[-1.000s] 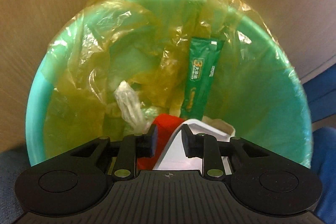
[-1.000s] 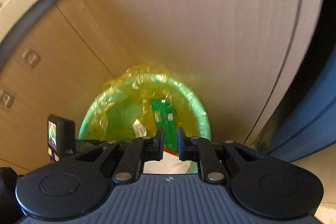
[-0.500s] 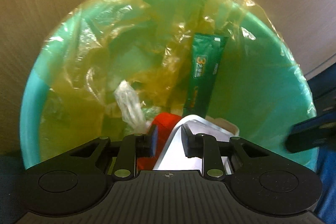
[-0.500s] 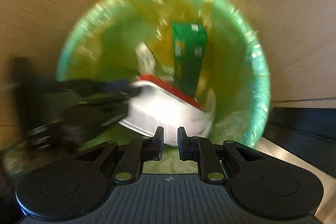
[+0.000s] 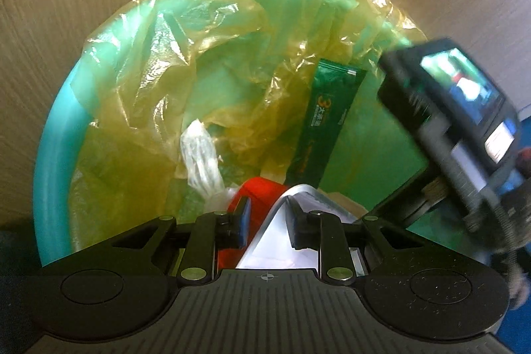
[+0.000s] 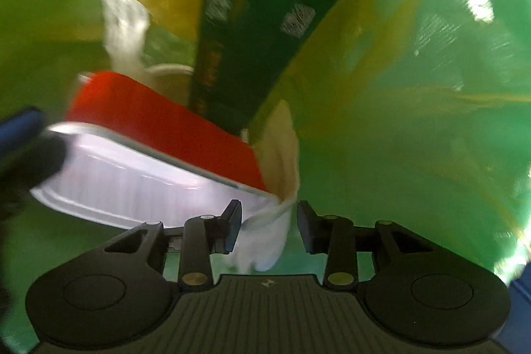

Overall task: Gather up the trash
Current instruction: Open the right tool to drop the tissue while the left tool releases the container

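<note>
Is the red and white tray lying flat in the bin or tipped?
Tipped. The red and white tray slants across the green bin, red face up, its near corner low by the right hand-held gripper.

Motion blur smears the right gripper (image 5: 464,135) beside the green bin (image 5: 53,155); the red-and-white tray (image 5: 265,221) sits half hidden behind the left gripper (image 5: 268,221), and the green packet's (image 6: 252,22) print is unreadable.

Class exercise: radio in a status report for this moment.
Left gripper astride foil tray edge inside green bin. Right gripper open, reaching in beside tray. Green packet already binned.
</note>
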`<state>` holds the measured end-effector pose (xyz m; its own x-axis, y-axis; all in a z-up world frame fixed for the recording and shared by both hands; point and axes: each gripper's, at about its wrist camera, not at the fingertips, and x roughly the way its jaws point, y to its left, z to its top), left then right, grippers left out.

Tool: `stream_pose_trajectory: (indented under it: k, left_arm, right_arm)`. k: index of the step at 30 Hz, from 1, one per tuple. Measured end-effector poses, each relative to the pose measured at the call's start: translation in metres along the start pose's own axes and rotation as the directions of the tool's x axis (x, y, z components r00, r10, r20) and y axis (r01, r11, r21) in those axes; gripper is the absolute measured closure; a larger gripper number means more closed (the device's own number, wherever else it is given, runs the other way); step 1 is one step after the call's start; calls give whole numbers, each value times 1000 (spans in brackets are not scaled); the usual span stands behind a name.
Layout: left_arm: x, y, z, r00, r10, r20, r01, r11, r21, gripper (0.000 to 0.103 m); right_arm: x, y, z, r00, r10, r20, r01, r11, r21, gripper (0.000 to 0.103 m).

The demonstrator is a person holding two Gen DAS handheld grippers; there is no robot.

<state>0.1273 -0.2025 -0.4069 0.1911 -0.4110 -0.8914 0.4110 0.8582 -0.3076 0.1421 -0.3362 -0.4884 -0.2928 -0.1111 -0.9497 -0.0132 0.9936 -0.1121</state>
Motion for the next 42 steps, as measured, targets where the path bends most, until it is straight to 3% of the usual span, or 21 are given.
stream_pose_trajectory:
  k: [3,7,10,14,16,19,23,28,30,31,32,33,36,42]
  left_arm:
    - [-3,3,1,1000,-6,0,6,1000,-9,77]
    - [-3,6,2,1000,-5,1,5,1000,-24,77]
    - [-1,6,3,1000,5,1,-5,1000,-30,77]
    - [-2,4,2,1000,25,-4,-25,1000,-18,76]
    - [-1,0,1,999,38,-7,-38,999,-3,76]
    - [-1,0,1,999,47,-2,-47,999,12,80]
    - [-1,6,4,999,40,-3,-40,999,-20,83]
    - [-5,14,6,1000,22,1,-22,998,-52,83]
    - [-6,15,6,1000,20,0,-20,998,-51,83]
    - [-6,15,6,1000,20,2,-20,999,-46,83]
    - [-6,15,7,1000,25,1,-25,999,-44,83]
    - [-6,16,7,1000,26,0,-26,999,-45,83]
    - [-7,18,8,1000,27,1,-27,998,-49,83]
    - [-4,14,10,999,34,-2,-34,998,-47,83]
  right_arm:
    - [-4,-3,-9,998,-44,34,45,998,-34,102]
    - [-44,-25,-34,991,54,123,-57,998,22,102]
    - [-79,-39,-58,971,152,184,-162,986,43,103]
    - [-105,-43,-73,959,192,207,-203,979,31,102]
    - [-99,-37,-68,965,184,188,-189,982,10,98]
    - [-75,-13,-52,985,109,130,-100,992,-76,81]
    - [-30,8,-33,999,6,50,3,985,-170,79]
    - [5,11,-18,999,12,-33,-18,979,-205,71]
    - [17,14,-16,999,-31,-42,20,973,-231,77]
    - [22,14,-15,998,-34,-59,20,973,-230,84]
    - [22,13,-14,997,-30,-69,14,975,-222,100]
    - [21,12,-14,997,-35,-67,20,975,-222,103]
    - [9,8,-20,998,-65,-25,58,970,-236,103]
    - [-42,-20,-36,996,85,21,-81,987,-138,102]
